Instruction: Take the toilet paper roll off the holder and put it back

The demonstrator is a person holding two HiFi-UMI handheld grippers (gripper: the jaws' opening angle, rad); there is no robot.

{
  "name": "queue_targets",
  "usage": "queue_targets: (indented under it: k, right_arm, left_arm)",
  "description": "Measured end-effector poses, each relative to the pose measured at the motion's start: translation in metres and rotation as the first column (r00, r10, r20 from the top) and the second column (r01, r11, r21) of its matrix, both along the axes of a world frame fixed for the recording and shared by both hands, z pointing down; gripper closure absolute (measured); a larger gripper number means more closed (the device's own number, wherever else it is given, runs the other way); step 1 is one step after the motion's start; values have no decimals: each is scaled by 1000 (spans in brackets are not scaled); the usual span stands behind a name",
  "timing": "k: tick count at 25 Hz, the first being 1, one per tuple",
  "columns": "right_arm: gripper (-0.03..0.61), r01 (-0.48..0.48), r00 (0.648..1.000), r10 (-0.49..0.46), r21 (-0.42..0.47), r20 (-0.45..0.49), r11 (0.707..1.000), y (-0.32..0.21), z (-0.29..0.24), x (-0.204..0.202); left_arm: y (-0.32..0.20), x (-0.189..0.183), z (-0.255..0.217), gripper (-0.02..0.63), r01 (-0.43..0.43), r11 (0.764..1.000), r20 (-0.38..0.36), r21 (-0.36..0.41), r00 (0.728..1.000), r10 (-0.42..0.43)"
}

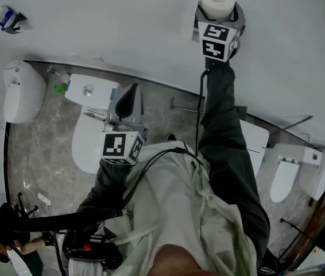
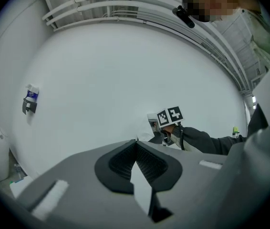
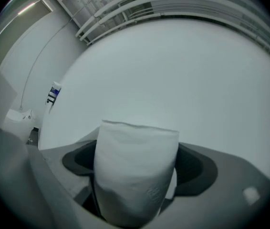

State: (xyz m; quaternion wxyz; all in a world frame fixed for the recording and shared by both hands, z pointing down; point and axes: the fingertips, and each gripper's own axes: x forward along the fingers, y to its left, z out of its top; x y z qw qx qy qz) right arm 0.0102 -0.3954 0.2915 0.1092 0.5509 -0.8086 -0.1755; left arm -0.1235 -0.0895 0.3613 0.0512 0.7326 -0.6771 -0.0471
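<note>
Fingers of the right gripper: clamped on the toilet paper roll, one dark pad on each side of its body, with the roll's end standing out past the tips.
Fingers of the left gripper: closed tip to tip with nothing between them; they were held low, well apart from the roll, above the toilet.
Roll's place: in the head view it sat in the right fingers at the end of the raised arm, up against or just off the white wall; contact could not be told.
Holder: not clearly made out in any view; anything beside the right fingers was too small to tell.
Weight: probably very light, so the grip needed to carry little load.
Stiffness: soft and squashy. The wound paper looked slightly pinched where the pads met it, and a hard squeeze would likely flatten the core.
Surface: matte, lightly textured paper that should grip the ribbed pads well, with little chance of slipping.
Fragility: the outer sheet could tear or unwind if dragged against the wall or a fitting.
Best hold: across the middle of the body, as the fingers had it, leaving both ends and the core hole beyond the tips free for threading.
Caution: judged from this grip, gentle pressure was enough.
</note>
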Motion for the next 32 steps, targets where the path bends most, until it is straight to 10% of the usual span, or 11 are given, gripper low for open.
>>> queue_targets:
  k: [14,24,27,30,32]
  right_arm:
    - [94,-7,999,11,-88,37,996,30,27,37]
    - [102,142,950,-101,-119,296,983,139,64,41]
    - [225,180,943,-141,-107,303,978,176,63,36]
    - [568,226,919,-197,-46,343,973,208,49,37]
    - [577,230,914,-208,-24,348,973,224,43,40]
  left_arm:
    - [-4,-2,6,607,-27,1000,-27,-5,999,27]
    - [-10,7,13,607,-80,997,-37,-19,996,79]
    - [-13,10,14,607,-98,995,-41,-21,994,97]
    - [-17,11,13,607,-116,993,-46,-14,992,115]
    - [-19,12,12,607,-133,991,-49,-11,990,133]
